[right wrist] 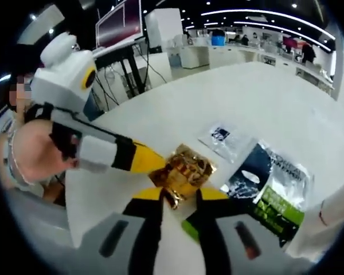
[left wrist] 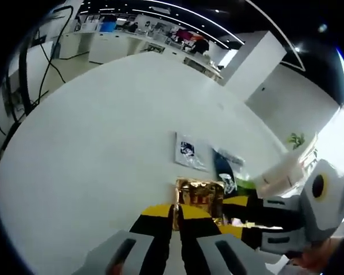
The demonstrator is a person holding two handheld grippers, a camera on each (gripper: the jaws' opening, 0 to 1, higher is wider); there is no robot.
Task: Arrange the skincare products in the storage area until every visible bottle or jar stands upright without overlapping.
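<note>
Both grippers, left and right, appear clamped on the gold sachet lying flat mid-table beside a clear sachet and dark sachet; nothing stands upright, arranging barely begun

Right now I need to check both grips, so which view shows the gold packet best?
The right gripper view: the gold packet lies open to the camera, pinched at opposite edges by both grippers. In the left gripper view the gold packet sits partly hidden behind the jaws.

One gold sachet, one silver sachet, one dark-green sachet.
</note>
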